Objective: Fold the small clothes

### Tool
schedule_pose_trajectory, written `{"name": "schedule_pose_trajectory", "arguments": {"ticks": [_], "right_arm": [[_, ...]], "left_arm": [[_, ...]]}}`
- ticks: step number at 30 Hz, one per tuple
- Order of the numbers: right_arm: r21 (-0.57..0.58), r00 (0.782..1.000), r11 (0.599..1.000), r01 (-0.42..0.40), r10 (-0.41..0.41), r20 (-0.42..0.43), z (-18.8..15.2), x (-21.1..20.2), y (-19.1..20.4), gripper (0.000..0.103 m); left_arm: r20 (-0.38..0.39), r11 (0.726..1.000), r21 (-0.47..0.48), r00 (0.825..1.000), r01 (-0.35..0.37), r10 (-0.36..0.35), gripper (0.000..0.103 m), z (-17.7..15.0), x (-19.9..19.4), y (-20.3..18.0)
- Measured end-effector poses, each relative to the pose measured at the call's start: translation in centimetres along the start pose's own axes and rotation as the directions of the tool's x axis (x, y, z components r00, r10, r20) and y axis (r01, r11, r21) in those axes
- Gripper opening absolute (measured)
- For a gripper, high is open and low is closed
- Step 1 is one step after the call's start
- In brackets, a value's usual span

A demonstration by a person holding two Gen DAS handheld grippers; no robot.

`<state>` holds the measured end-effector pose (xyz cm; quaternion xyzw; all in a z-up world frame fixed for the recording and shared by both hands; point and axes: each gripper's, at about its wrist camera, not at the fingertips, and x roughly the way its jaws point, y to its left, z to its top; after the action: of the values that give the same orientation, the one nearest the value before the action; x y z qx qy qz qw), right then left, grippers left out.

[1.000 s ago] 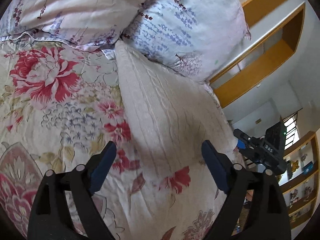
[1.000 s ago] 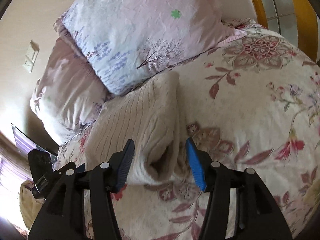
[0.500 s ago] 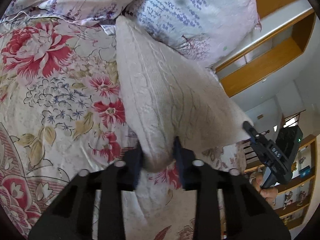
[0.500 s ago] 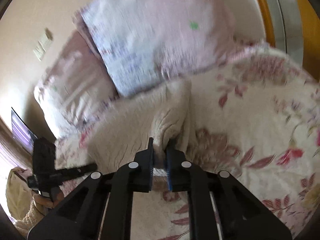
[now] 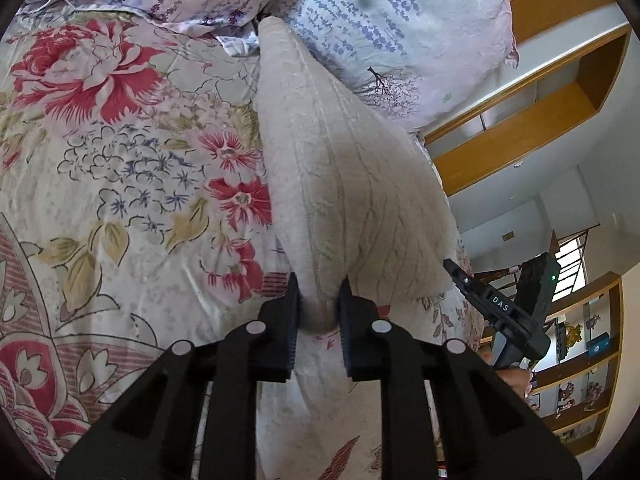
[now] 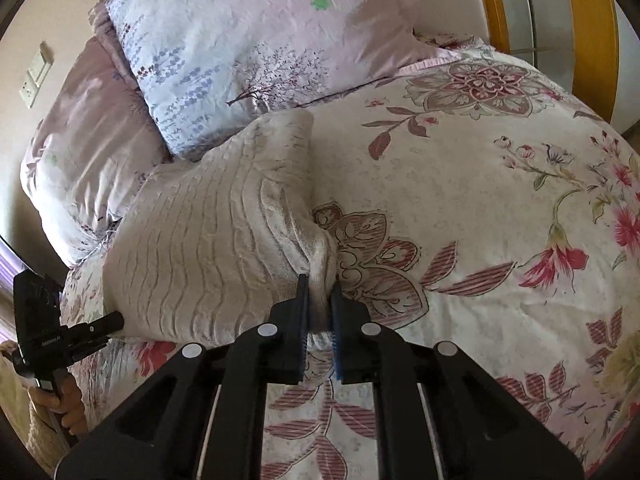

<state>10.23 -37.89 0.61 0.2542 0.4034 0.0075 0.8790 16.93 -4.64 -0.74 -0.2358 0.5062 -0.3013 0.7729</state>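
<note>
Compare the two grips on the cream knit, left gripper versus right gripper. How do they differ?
The left gripper pinches a thick, rounded bunch of the cream knit, its jaws set apart; the right gripper pinches a thin gathered edge, jaws nearly touching. The left holds the knit's left near corner, the right its right near corner. Both are shut on it, above the floral quilt.

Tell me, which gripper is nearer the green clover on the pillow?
Probably right. The right gripper pinches the sweater below the clover; the left gripper grips its far corner.
</note>
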Motion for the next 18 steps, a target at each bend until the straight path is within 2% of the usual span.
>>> {"name": "schedule_pose_trajectory", "arguments": {"ticks": [2, 3, 4, 5, 6, 7, 10, 12, 15, 18], "right_arm": [[0.007, 1.0, 1.0, 0.001, -0.001, -0.002, 0.2, -0.5, 0.0, 0.015], [0.009, 1.0, 1.0, 0.003, -0.003, 0.005, 0.3, -1.0, 0.1, 0.023], [0.009, 0.999, 1.0, 0.018, -0.018, 0.032, 0.8, -1.9, 0.3, 0.035], [0.001, 0.997, 0.999, 0.033, -0.033, 0.067, 1.1, -2.7, 0.6, 0.038], [-0.017, 0.993, 0.999, 0.041, -0.039, 0.108, 1.5, -3.4, 1.1, 0.038], [-0.045, 0.989, 0.998, 0.038, -0.031, 0.146, 2.2, -4.0, 1.9, 0.038], [-0.088, 0.991, 0.996, 0.009, 0.003, 0.135, 4.1, -3.3, 3.7, 0.038], [-0.122, 0.992, 0.992, 0.026, -0.011, 0.123, 4.8, -2.2, 4.8, 0.038], [-0.18, 0.996, 0.983, 0.02, -0.004, 0.094, 4.8, -0.5, 6.2, 0.038], [-0.196, 0.998, 0.98, 0.037, -0.025, 0.06, 4.5, 1.2, 6.3, 0.038]], "left_arm": [[0.0, 0.999, 0.028, 1.0, -0.016, 0.016, 0.022, -0.2, -0.6, -0.6], [0.005, 0.999, 0.042, 1.0, -0.026, 0.026, 0.024, -0.1, -0.8, -0.9], [0.023, 0.997, 0.064, 0.999, -0.048, 0.047, 0.032, 0.1, -1.4, -1.4], [0.05, 0.994, 0.092, 0.997, -0.067, 0.062, 0.038, 0.4, -2.0, -2.1], [0.074, 0.99, 0.111, 0.994, -0.083, 0.075, 0.051, 0.7, -2.4, -2.6], [0.119, 0.982, 0.15, 0.988, -0.118, 0.101, 0.06, 1.3, -3.0, -3.6], [0.176, 0.961, 0.228, 0.977, -0.156, 0.117, 0.063, 2.5, -3.1, -6.0], [0.193, 0.946, 0.273, 0.973, -0.176, 0.125, 0.063, 3.3, -2.2, -7.6], [0.194, 0.926, 0.32, 0.971, -0.199, 0.141, 0.063, 3.6, -0.7, -8.7], [0.162, 0.914, 0.34, 0.972, -0.219, 0.173, 0.063, 3.5, 1.3, -8.8]]}}
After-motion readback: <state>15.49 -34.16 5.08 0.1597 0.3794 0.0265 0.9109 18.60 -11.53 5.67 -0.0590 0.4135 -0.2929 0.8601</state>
